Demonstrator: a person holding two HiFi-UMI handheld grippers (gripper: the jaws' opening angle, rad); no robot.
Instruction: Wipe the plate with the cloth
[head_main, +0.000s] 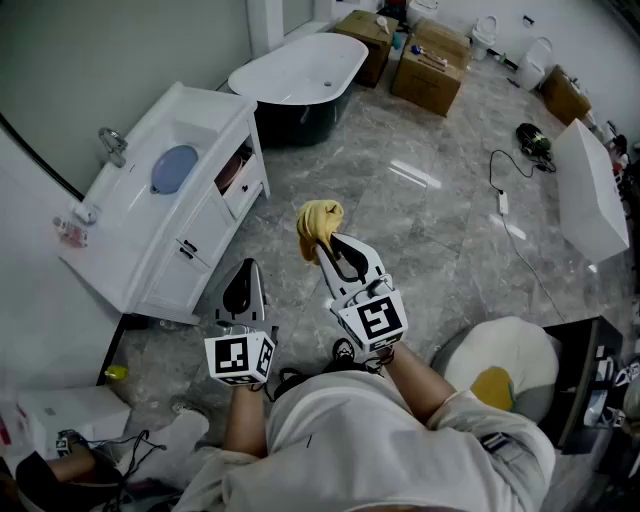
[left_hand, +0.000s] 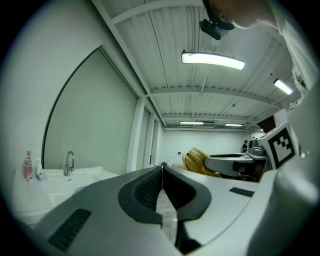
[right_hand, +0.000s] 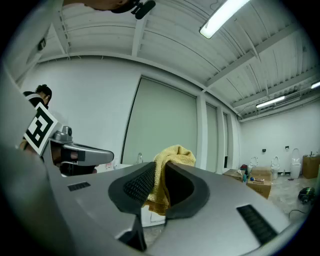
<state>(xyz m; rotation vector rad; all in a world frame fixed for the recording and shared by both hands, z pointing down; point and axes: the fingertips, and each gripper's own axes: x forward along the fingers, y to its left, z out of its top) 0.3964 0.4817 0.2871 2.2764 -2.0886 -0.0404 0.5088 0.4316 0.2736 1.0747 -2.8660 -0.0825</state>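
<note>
A yellow cloth hangs bunched from the tips of my right gripper, which is shut on it at chest height over the marble floor. In the right gripper view the cloth sticks up between the closed pads of that gripper. My left gripper is beside it to the left, shut and empty; its tips meet. A round blue plate lies in the basin of the white vanity, ahead and left of both grippers. The left gripper view also shows the cloth.
A faucet and a pink bottle stand on the vanity top. A white bathtub and cardboard boxes are farther back. A cable and a white panel lie on the floor at right.
</note>
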